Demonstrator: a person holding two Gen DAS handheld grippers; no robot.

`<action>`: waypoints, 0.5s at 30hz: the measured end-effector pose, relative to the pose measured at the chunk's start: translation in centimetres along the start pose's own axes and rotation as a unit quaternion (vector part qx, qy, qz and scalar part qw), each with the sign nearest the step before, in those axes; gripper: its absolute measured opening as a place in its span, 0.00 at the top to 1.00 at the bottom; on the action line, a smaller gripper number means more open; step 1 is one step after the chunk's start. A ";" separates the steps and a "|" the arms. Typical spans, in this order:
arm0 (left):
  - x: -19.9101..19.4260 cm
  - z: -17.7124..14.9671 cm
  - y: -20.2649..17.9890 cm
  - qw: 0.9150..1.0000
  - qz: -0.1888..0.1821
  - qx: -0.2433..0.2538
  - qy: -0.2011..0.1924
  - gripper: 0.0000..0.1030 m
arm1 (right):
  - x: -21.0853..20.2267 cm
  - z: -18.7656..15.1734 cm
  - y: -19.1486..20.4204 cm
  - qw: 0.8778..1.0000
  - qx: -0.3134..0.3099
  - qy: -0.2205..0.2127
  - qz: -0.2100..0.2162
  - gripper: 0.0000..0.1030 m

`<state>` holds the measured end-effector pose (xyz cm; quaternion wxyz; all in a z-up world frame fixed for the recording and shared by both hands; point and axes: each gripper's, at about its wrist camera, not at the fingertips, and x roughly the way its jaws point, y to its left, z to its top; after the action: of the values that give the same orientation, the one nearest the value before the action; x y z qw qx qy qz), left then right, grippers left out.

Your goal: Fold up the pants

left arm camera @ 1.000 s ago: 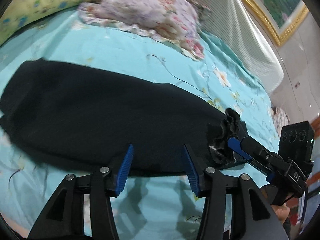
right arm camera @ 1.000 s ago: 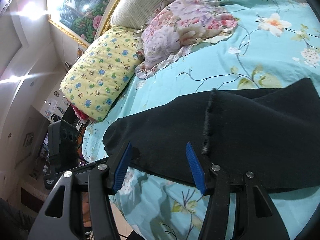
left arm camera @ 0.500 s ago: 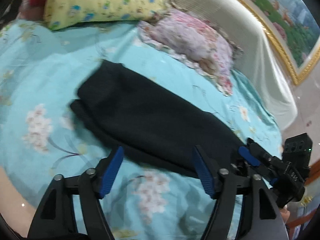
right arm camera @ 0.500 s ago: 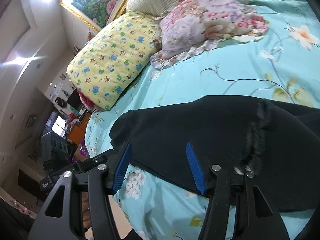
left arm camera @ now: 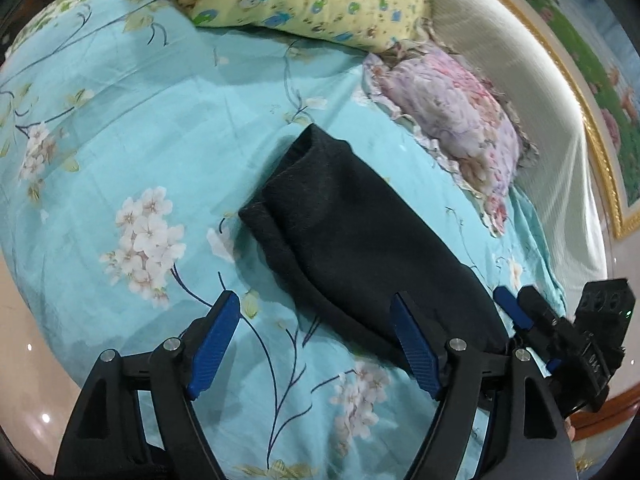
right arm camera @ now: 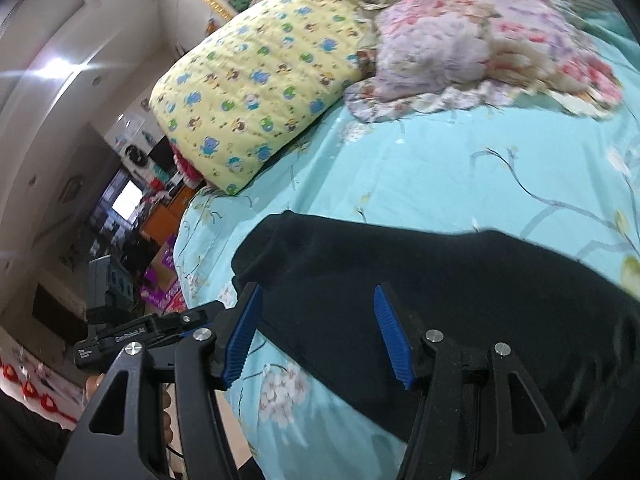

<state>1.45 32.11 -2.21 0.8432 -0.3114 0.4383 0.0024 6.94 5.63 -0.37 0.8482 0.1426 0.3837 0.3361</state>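
1. lying on the turquoise floral bedsheet (left arm camera: 120, 128), the black pants (left arm camera: 360, 240) are seen already doubled lengthwise into one long dark strip, running from a rounded end mid-bed back toward the near edge of the bed.
2. left gripper (left arm camera: 320, 346): fingers spread wide, nothing held between the blue pads (left arm camera: 214, 340); it hovers over bare sheet and the near edge of the pants strip.
3. right gripper (right arm camera: 318, 334): fingers likewise wide apart and empty, poised over the strip close to its rounded end; contact with the cloth cannot be told.
4. judged step: a cross fold, end brought over toward the other end. for this to go well, both layers at the end should be pinched together, one gripper toward each corner, and carried level so the edges are kept aligned; a single-layer pinch would likely leave the lower layer behind.
5. soft knit-like cloth is expected to sag between grips; slight outward tension would be advisable.
6. hidden or unclear: the far end of the strip is cut off at the frame edge in the right wrist view and covered by the left gripper's own finger in the left wrist view; waistband versus cuffs cannot be made out.
7. yellow cartoon pillow (right arm camera: 260, 80) and pink floral pillow (right arm camera: 480, 32) are noted well apart from the pants; motion blur softens the latter.
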 end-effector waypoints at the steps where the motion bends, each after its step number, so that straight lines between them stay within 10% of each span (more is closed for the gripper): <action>1: 0.3 0.1 0.1 1.000 0.004 -0.005 0.000 0.24 | 0.5 0.5 0.2 1.000 -0.008 0.005 0.002 0.42; 15: 3.8 1.7 1.7 0.997 0.010 -0.070 0.026 0.24 | 10.1 7.5 2.7 0.985 -0.124 0.121 0.025 0.42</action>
<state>4.56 33.33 -5.23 0.8077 -0.3650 0.4619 0.0334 16.11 14.65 0.33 0.7983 0.0041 0.4349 0.4167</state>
